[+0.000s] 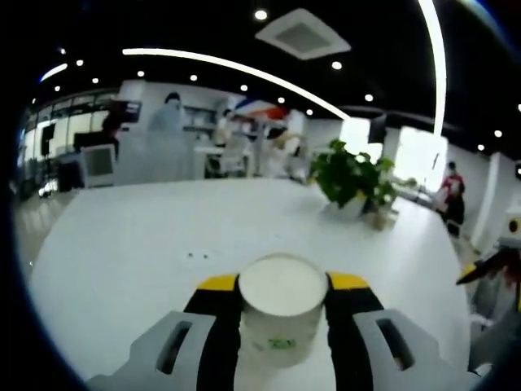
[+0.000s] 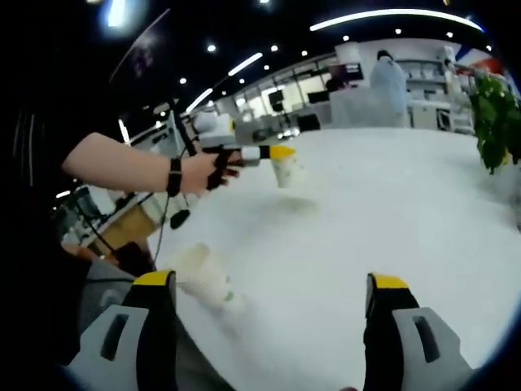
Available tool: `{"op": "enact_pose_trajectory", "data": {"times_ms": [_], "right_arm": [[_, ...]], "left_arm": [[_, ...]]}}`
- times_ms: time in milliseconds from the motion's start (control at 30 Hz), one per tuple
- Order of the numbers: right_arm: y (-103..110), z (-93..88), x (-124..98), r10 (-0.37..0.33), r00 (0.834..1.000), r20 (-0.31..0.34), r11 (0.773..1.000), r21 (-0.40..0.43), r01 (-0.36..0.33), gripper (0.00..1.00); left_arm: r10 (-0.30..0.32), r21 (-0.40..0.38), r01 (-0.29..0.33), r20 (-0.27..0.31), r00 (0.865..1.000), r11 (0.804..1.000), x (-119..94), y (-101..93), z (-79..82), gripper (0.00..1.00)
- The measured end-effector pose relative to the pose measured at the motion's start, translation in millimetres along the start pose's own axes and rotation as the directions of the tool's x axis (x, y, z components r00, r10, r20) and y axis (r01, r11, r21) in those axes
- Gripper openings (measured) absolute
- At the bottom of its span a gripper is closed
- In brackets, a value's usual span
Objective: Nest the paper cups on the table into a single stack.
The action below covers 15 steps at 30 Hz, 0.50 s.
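1. A broad white table (image 2: pixel 391 212) holds the task.
2. The right gripper (image 2: pixel 269 314) hovers over it, jaws spread apart around nothing.
3. The left gripper (image 1: pixel 281 314) is clamped on an upright white paper cup (image 1: pixel 282 305).
4. A second, tipped white paper cup (image 2: pixel 203 277) lies at nine o'clock; righting it first should ease nesting.
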State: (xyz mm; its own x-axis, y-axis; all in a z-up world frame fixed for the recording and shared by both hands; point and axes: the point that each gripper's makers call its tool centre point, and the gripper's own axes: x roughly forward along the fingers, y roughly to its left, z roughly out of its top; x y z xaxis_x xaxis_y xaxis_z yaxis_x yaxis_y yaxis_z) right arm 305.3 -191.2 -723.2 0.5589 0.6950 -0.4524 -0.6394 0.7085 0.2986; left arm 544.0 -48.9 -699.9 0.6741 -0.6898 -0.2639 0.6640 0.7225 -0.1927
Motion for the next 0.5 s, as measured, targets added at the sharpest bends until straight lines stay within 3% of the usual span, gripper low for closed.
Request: {"op": "enact_pose_trajectory", "data": {"times_ms": [500], "right_arm": [[24.0, 11.7, -13.3, -0.013, 0.998, 0.055, 0.999, -0.048, 0.016, 0.96]], "left_arm": [[-0.007, 0.010, 0.007, 0.020, 1.000, 1.000, -49.5, -23.6, 20.0, 0.38]]}}
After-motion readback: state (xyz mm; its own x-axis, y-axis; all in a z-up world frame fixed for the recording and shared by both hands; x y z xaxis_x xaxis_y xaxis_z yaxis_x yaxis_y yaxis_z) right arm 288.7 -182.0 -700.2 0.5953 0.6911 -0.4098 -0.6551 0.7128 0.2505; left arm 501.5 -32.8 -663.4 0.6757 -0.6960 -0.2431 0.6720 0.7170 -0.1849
